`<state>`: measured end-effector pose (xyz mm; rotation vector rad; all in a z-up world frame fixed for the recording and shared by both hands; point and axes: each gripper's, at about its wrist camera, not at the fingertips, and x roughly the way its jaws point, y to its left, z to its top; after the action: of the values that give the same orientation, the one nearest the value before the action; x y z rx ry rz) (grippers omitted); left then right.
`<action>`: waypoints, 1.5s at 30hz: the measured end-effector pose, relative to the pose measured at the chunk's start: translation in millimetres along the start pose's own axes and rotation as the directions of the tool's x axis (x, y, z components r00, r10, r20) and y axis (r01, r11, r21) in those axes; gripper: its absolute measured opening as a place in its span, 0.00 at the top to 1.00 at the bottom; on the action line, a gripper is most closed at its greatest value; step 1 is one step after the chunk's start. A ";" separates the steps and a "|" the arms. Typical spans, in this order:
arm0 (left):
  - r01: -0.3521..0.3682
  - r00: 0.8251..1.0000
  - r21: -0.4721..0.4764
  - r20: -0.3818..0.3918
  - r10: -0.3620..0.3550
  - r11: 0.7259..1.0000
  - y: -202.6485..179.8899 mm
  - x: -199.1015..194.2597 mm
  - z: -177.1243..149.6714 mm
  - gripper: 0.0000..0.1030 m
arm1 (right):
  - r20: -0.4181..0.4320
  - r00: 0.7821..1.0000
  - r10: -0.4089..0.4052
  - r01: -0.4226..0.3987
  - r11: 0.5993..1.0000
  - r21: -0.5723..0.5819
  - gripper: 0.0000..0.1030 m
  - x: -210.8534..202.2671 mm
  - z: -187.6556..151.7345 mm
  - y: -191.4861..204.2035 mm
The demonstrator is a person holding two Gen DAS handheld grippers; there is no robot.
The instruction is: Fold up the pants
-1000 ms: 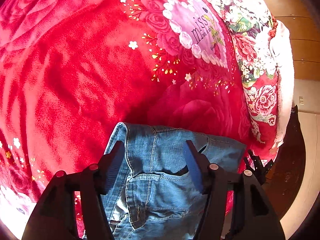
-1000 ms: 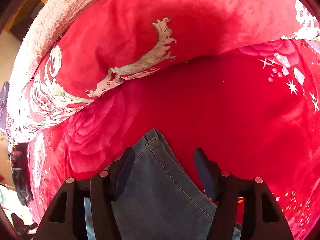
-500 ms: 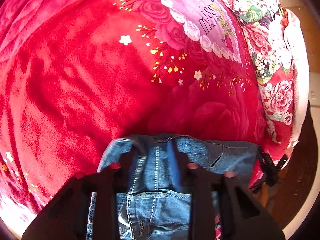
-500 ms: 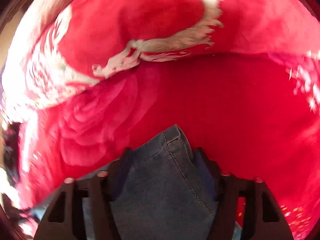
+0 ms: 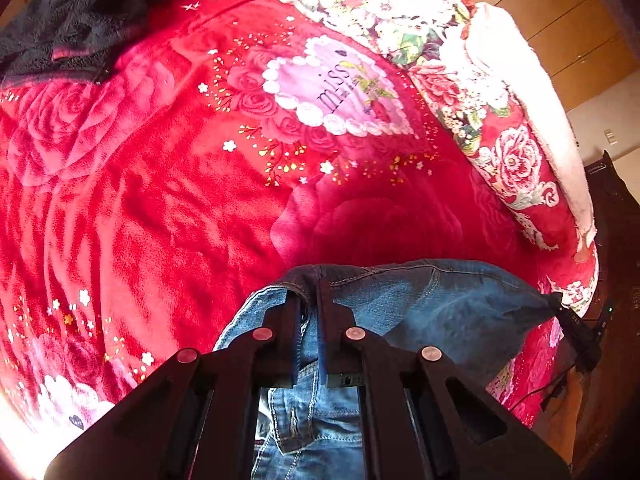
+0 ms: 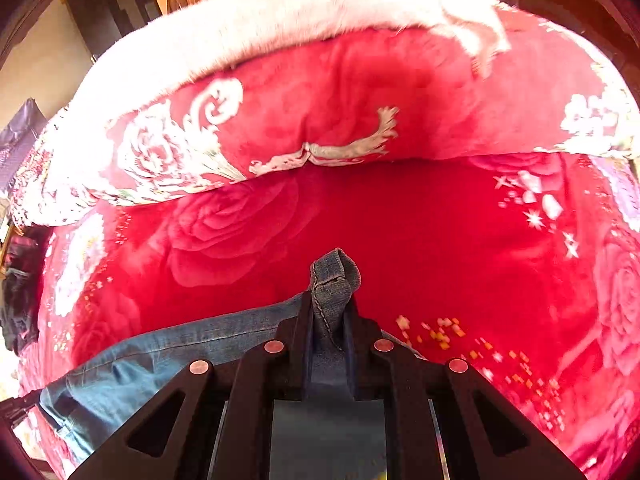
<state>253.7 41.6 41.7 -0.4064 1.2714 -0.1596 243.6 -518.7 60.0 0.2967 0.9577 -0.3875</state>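
Blue denim pants [image 5: 448, 312] lie on a red rose-patterned blanket [image 5: 160, 200]. My left gripper [image 5: 310, 304] is shut on the waistband of the pants, which bunches up between the fingers, and the denim hangs lifted off the blanket. In the right wrist view my right gripper [image 6: 330, 308] is shut on a corner of the pants [image 6: 334, 280] that sticks up past the fingertips. The rest of the denim [image 6: 160, 360] trails left and down from it. The other gripper shows at the far edge of each view.
A rolled floral quilt with a white fleece edge [image 5: 512, 92] borders the blanket, also in the right wrist view [image 6: 280, 40]. Dark clothing [image 5: 72, 20] lies at the far left corner. Wooden cabinets [image 5: 580, 32] stand beyond the bed.
Both grippers have closed from open onto the pants. Both have lifted the denim up off the blanket, so more of the bed and room shows.
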 end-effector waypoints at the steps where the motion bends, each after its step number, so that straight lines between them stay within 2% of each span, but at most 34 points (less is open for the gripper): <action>1: 0.010 1.000 0.007 0.017 -0.010 1.000 -1.6 -9.7 -5.8 0.96 | 0.014 1.000 0.002 -0.002 1.000 0.006 0.89 -18.7 -6.6 -4.9; 7: 0.070 0.993 0.049 0.091 -0.075 0.996 -6.4 -62.2 -47.6 0.96 | 0.094 0.996 0.014 -0.019 0.998 0.054 0.88 -113.0 -63.9 -26.1; 11: 0.105 0.986 0.088 0.124 -0.116 0.991 -2.3 -91.3 -84.2 0.96 | 0.146 0.989 0.034 -0.052 0.991 0.123 0.88 -169.2 -123.5 -57.0; 15: 0.127 0.982 0.114 0.128 -0.142 0.985 8.1 -105.7 -121.2 0.96 | 0.151 0.988 0.038 -0.064 0.983 0.174 0.88 -199.4 -191.4 -86.0; 19: 0.140 0.989 0.102 0.039 -0.144 0.985 28.6 -91.9 -158.9 0.96 | 0.121 0.992 0.045 -0.076 0.961 0.265 0.88 -202.2 -267.0 -122.2; 22: 0.096 0.993 0.105 -0.085 -0.087 0.990 46.2 -57.2 -190.3 0.96 | 0.047 0.998 0.043 -0.056 0.939 0.340 0.87 -182.3 -321.7 -145.2; 24: 0.066 0.981 0.071 -0.188 -0.051 0.995 60.2 -29.4 -205.4 0.96 | -0.016 0.999 0.040 -0.032 0.927 0.374 0.83 -163.3 -346.8 -151.8; 26: 0.074 0.969 0.014 -0.236 -0.068 0.997 73.7 -16.3 -212.8 0.96 | -0.059 0.998 0.030 -0.004 0.919 0.394 0.83 -150.0 -365.9 -152.4; 29: 0.115 0.963 -0.013 -0.242 -0.115 0.993 79.9 -25.1 -214.8 0.94 | -0.062 0.997 0.051 -0.020 0.902 0.431 0.80 -151.9 -380.8 -151.4; 32: 0.133 0.964 0.003 -0.232 -0.129 0.991 83.4 -45.7 -214.3 0.94 | -0.031 0.999 0.039 -0.022 0.905 0.424 0.65 -174.1 -384.7 -150.1; 34: 0.165 0.959 -0.020 -0.229 -0.165 0.986 90.4 -57.8 -214.3 0.94 | 0.007 0.999 0.036 -0.035 0.905 0.424 0.54 -192.9 -382.8 -151.3; 35: 0.181 0.955 -0.040 -0.230 -0.186 0.983 95.0 -61.1 -214.6 0.94 | 0.029 0.999 0.040 -0.049 0.902 0.428 0.51 -202.3 -384.0 -152.2; 37: 0.210 0.945 -0.080 -0.239 -0.223 0.974 99.0 -64.0 -213.6 0.86 | 0.066 0.996 0.052 -0.077 0.888 0.454 0.42 -214.6 -385.1 -155.2; 38: 0.223 0.940 -0.095 -0.244 -0.240 0.970 97.5 -62.8 -214.2 0.81 | 0.079 0.995 0.066 -0.096 0.873 0.477 0.41 -217.2 -385.6 -157.8; 40: 0.229 0.936 -0.104 -0.249 -0.248 0.968 89.5 -56.4 -215.9 0.57 | 0.094 0.989 0.110 -0.144 0.826 0.545 0.39 -214.4 -384.8 -164.7; 41: 0.228 0.935 -0.108 -0.252 -0.249 0.968 84.5 -52.2 -217.4 0.56 | 0.099 0.986 0.134 -0.167 0.801 0.574 0.39 -210.8 -383.2 -168.0; 44: 0.255 0.914 -0.133 -0.290 -0.284 0.958 71.6 -37.0 -218.9 0.56 | 0.115 0.970 0.212 -0.234 0.707 0.667 0.39 -193.4 -378.2 -175.4; 45: 0.253 0.913 -0.140 -0.294 -0.284 0.957 69.2 -32.8 -218.3 0.56 | 0.113 0.965 0.235 -0.246 0.679 0.691 0.39 -185.7 -376.2 -176.4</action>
<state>29.4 70.9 -6.8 -0.6629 1.5348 -0.4093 -206.1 -486.4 -2.5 1.1163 0.7031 -0.5003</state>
